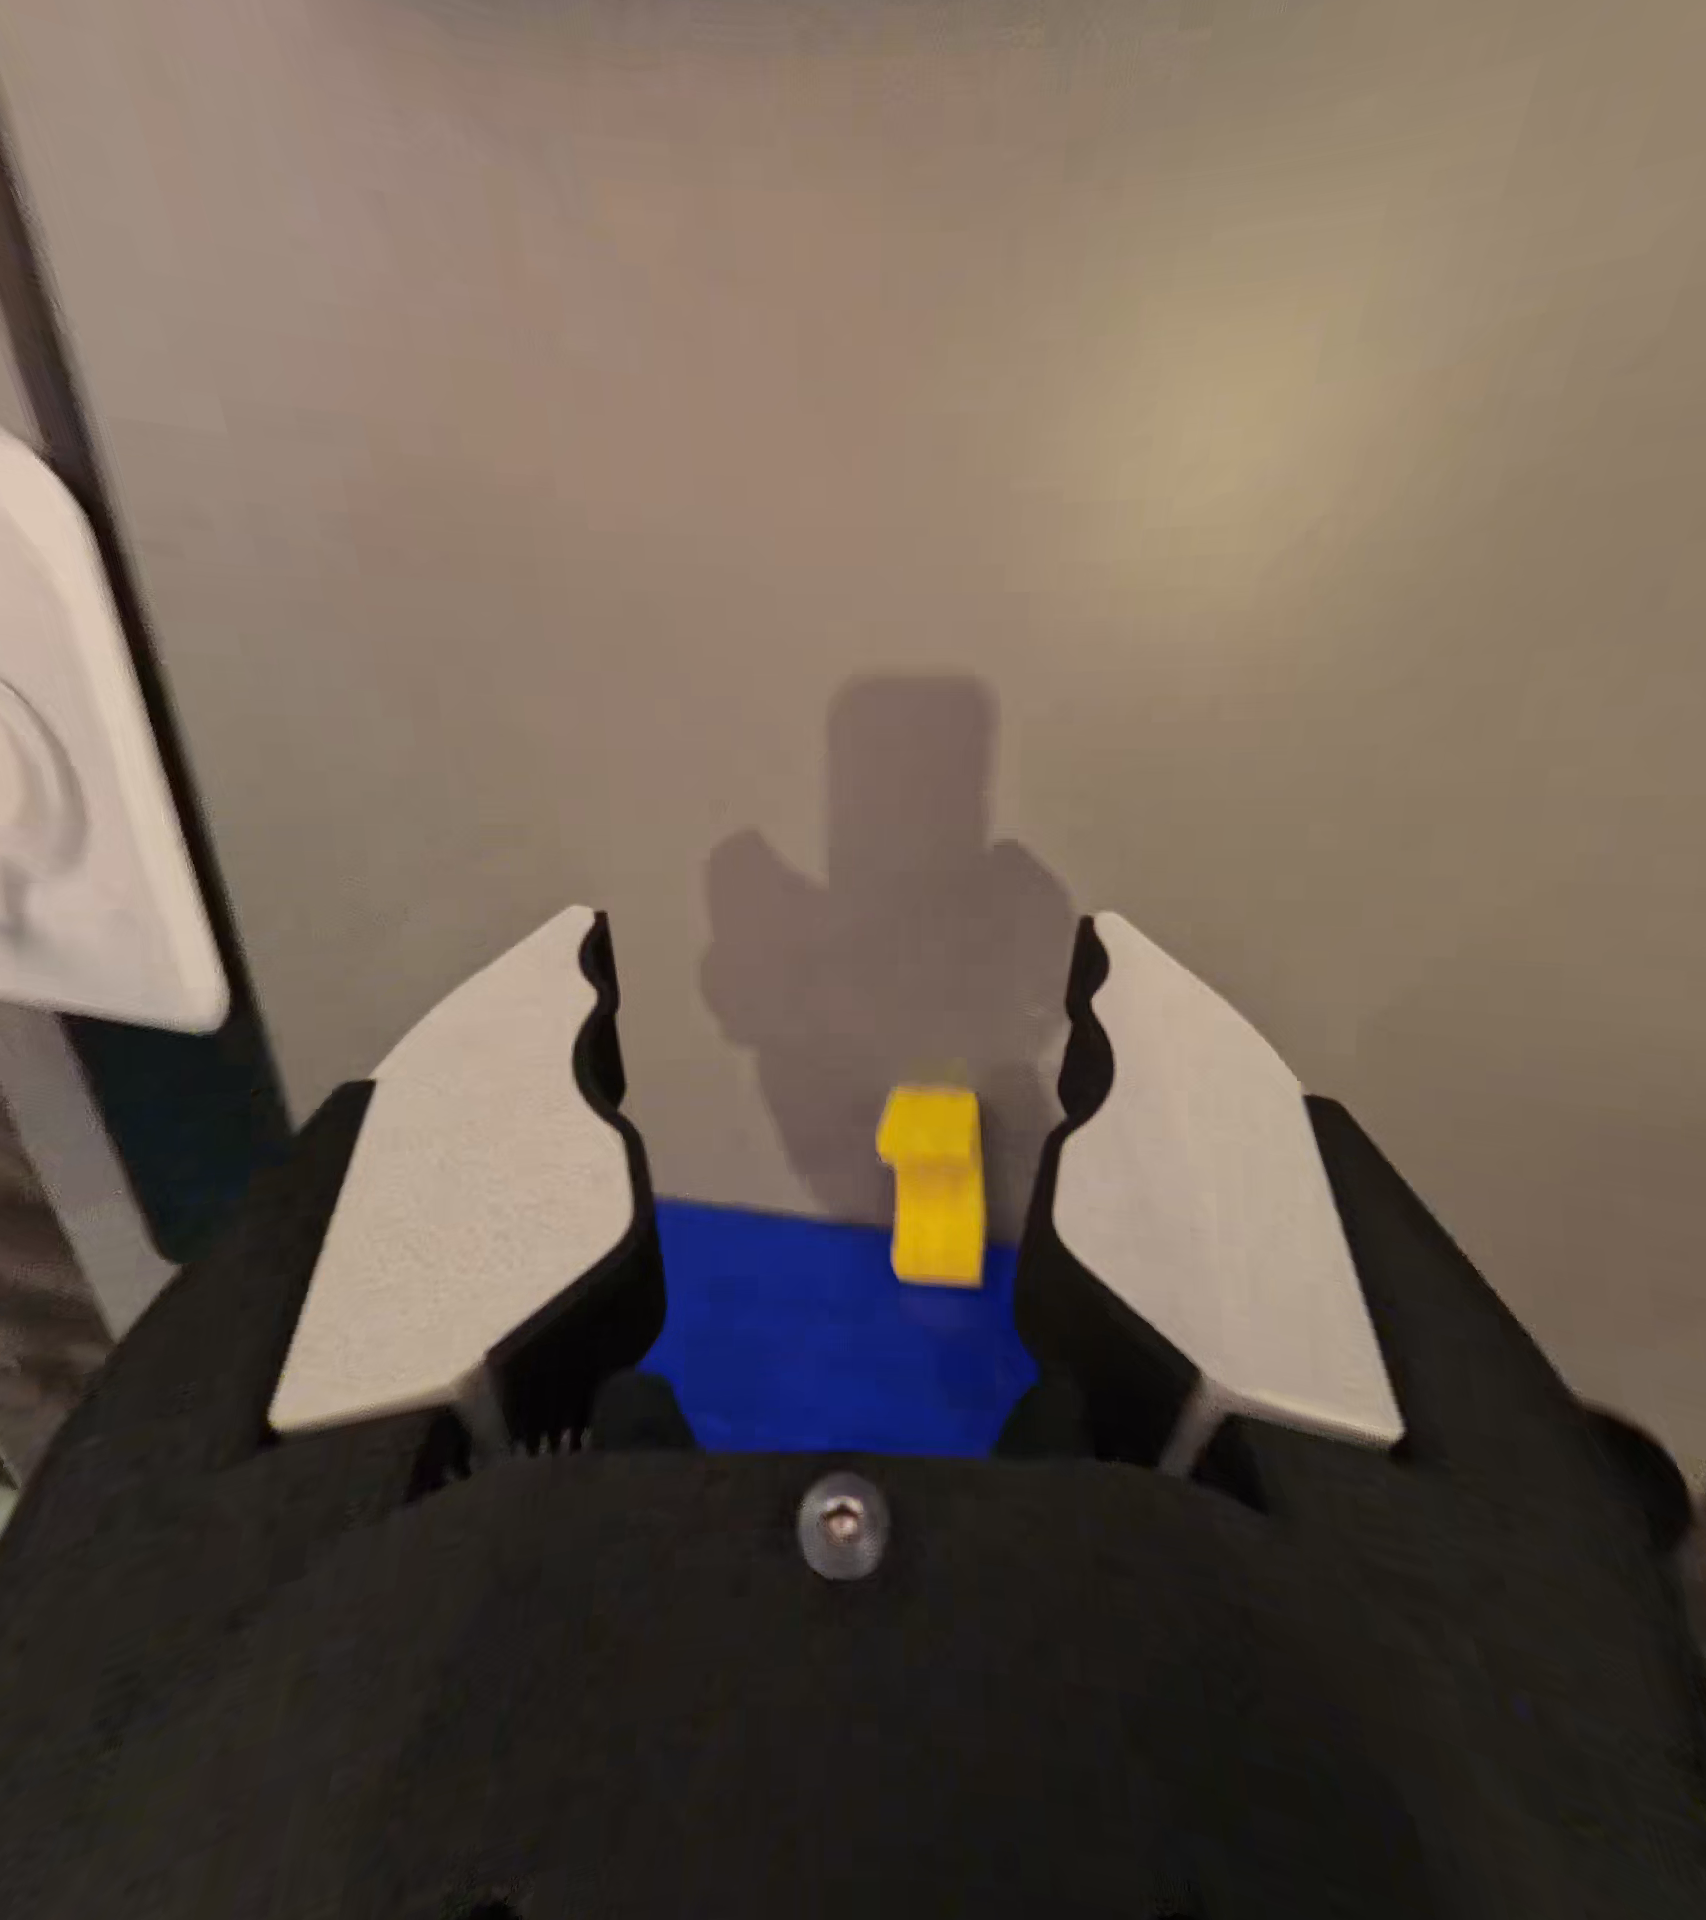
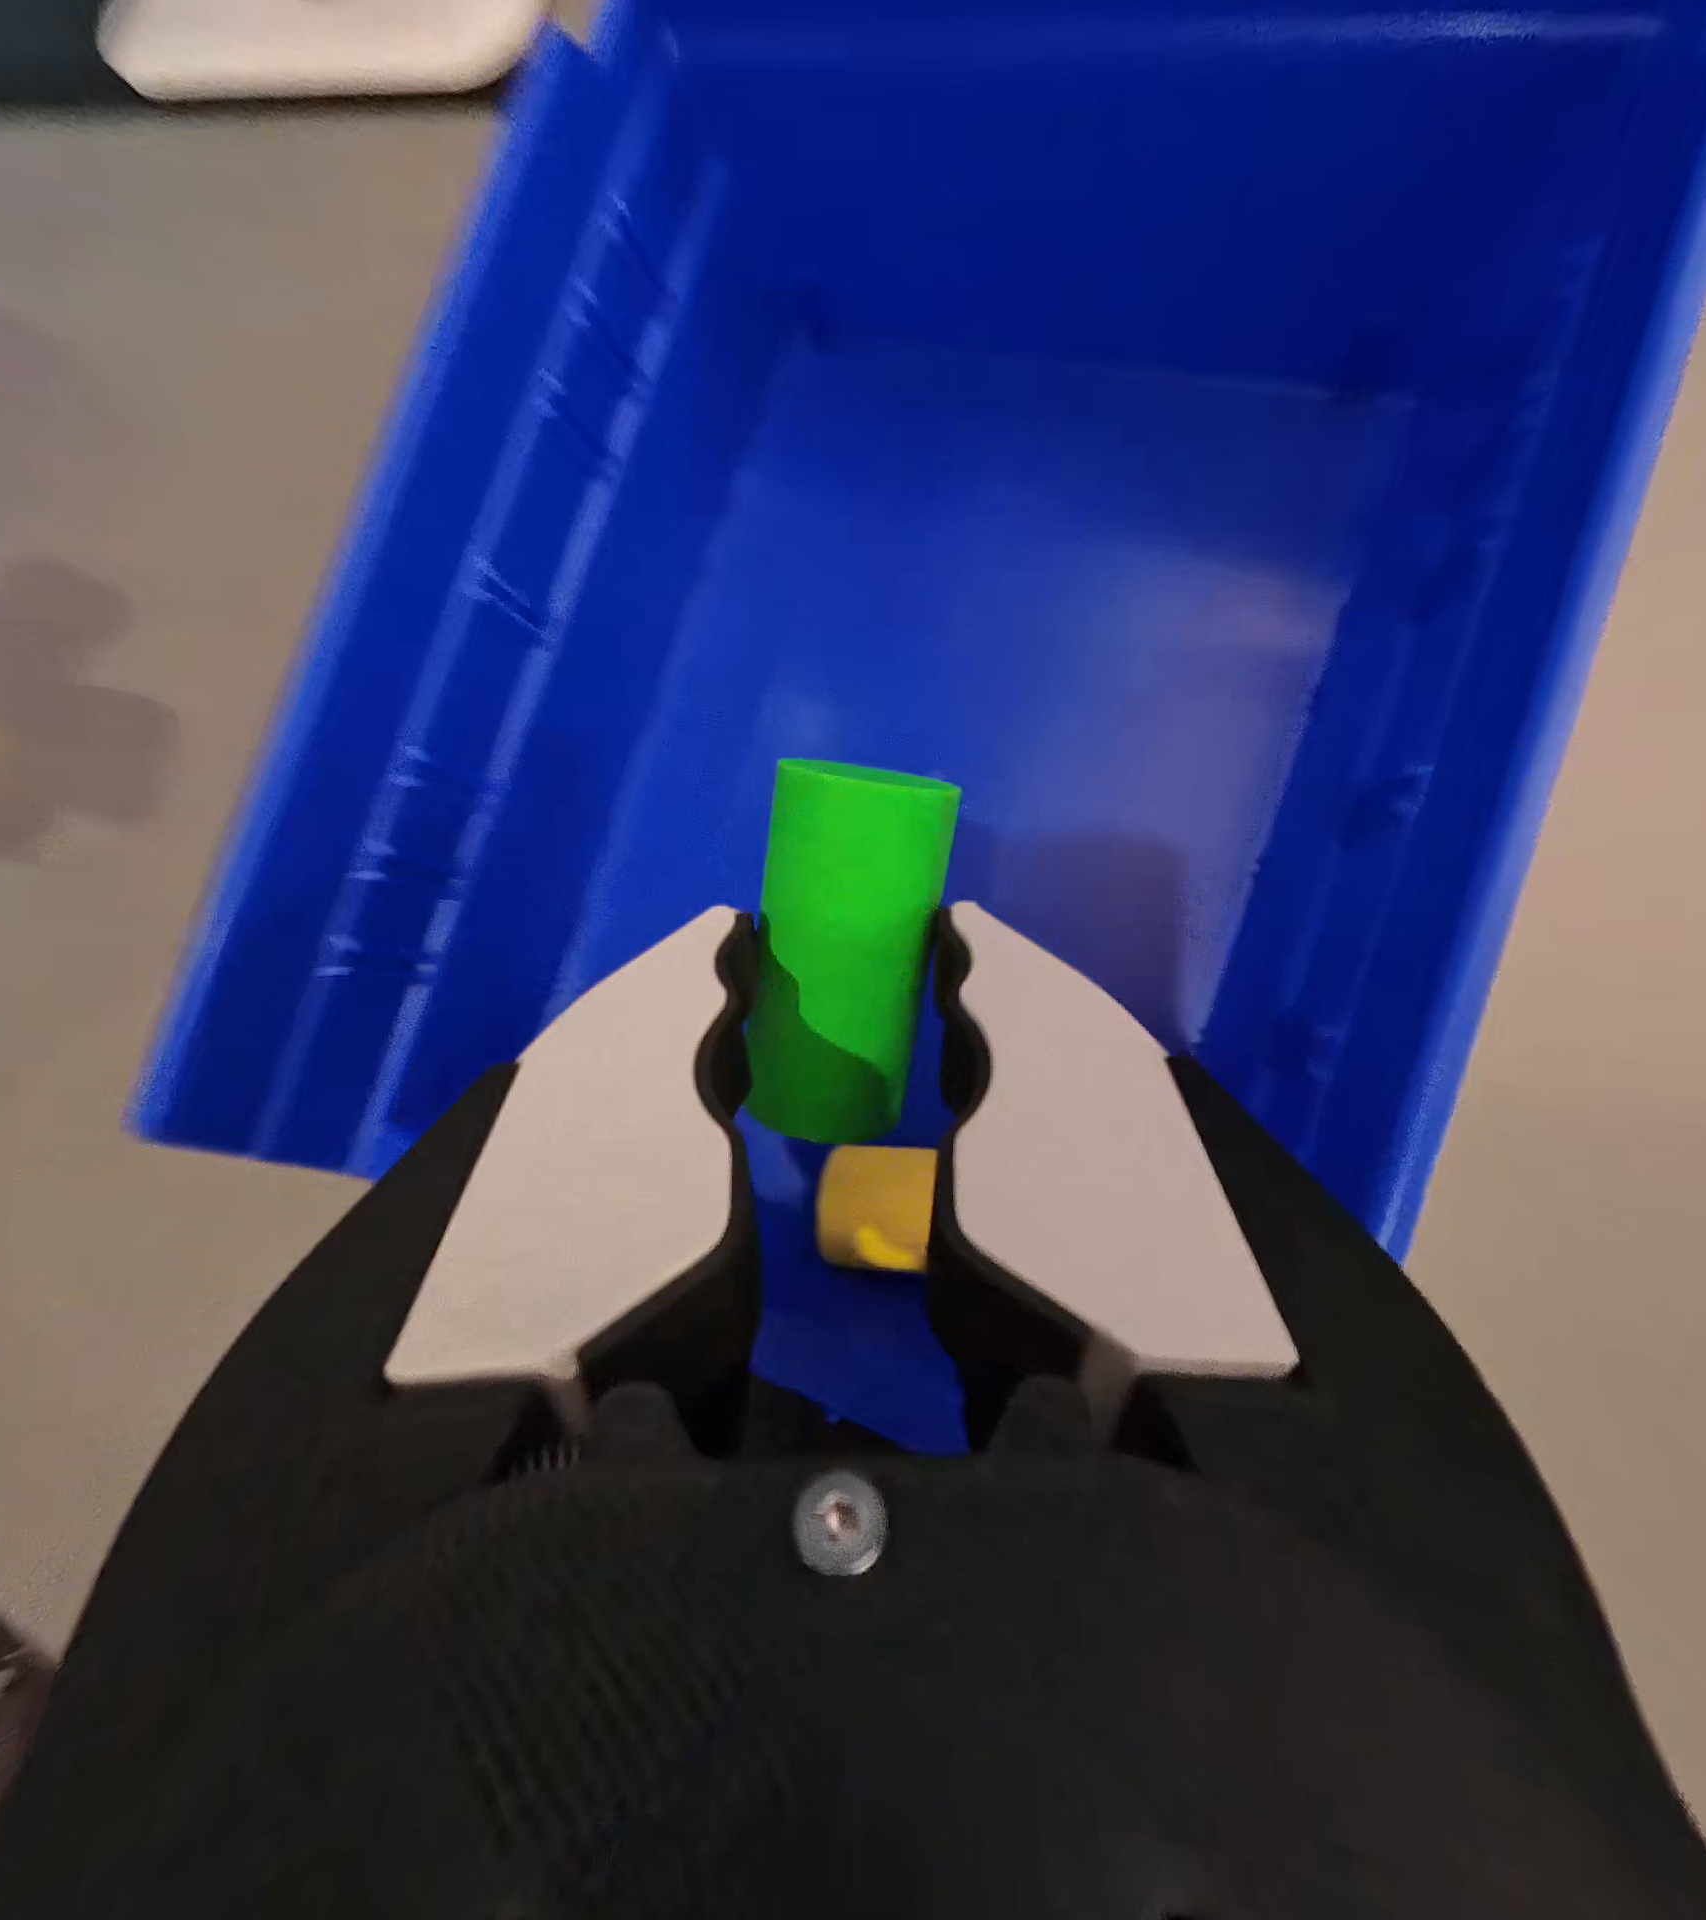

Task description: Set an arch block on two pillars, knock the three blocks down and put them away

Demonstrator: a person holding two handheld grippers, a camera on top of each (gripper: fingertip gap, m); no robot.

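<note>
No brand, label or readable writing shows on anything in either view.

Your right claw [image 2: 844, 925] is closed on a green cylinder block [image 2: 854, 940], gripping it by its sides above the open blue bin [image 2: 537, 665]. The cylinder's lower end is partly shaded by the left finger. Just below it, between the fingers, a yellow block [image 2: 878, 1210] lies inside the bin near its front wall; only part of it shows, so its shape is hard to tell. The bin's far rim and right wall run out of frame.

Your left claw [image 1: 841, 1023] stands wide open and holds nothing. Between its fingers you see a yellow arch block [image 1: 932, 1184] sitting at the edge of a blue surface [image 1: 807, 1330] (which is mostly hidden by the claw body, so what it belongs to cannot be told). The claw's shadow falls on the tabletop [image 1: 1036, 468] beyond the block.

Both views are smeared by motion blur. At the left edge of the right wrist view, a yellow patch and a blue patch are cut off and too blurred to identify. A white object [image 1: 18, 727] lies at the tabletop's left edge, its details unclear. The tabletop is plain matte grey-beige.
</note>
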